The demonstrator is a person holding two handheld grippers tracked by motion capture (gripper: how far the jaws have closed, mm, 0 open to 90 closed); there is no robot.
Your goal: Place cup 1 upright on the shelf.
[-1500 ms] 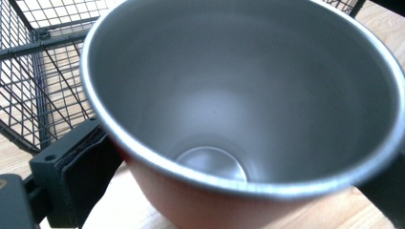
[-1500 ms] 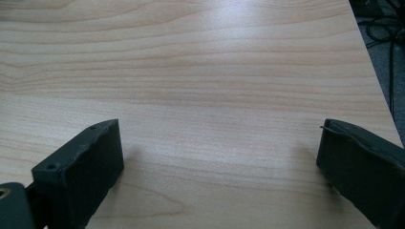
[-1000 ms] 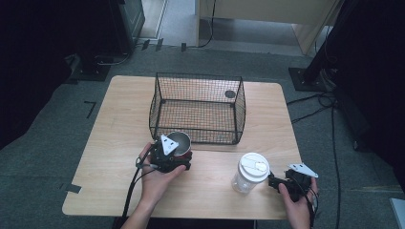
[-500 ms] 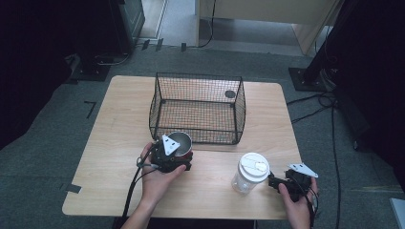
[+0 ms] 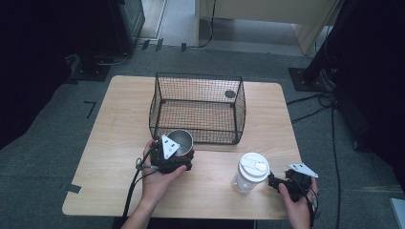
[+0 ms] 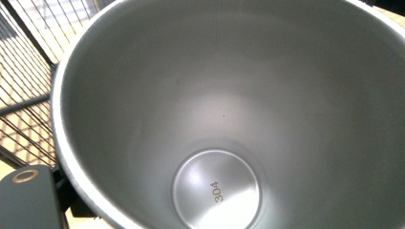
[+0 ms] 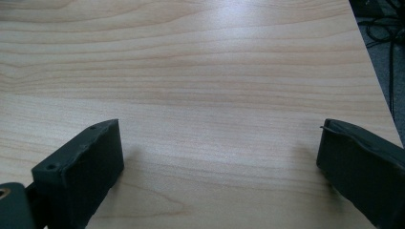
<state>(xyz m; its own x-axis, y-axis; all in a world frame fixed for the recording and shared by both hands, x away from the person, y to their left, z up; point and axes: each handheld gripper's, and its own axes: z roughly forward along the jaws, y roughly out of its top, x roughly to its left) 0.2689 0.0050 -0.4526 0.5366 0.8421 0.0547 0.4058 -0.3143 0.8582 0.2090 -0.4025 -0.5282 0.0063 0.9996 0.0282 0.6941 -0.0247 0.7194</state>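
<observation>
1. My left gripper (image 5: 175, 155) sits at the steel cup (image 5: 181, 141), which stands just in front of the wire basket (image 5: 197, 108), touching or nearly touching its front wall. The left gripper view looks straight into the cup (image 6: 229, 119), with the basket mesh (image 6: 28, 86) at upper left. I cannot tell whether these jaws clamp the cup.
2. My right gripper (image 5: 274, 183) rests low over the table (image 5: 119, 119) near the front right corner, jaws spread wide with only bare wood (image 7: 215, 95) between them.
3. The white-lidded plastic jar (image 5: 250, 172) stands just left of the right gripper, apart from it.
4. Open tabletop lies left of the basket; the table's right edge (image 7: 377, 90) runs close beside my right gripper.
</observation>
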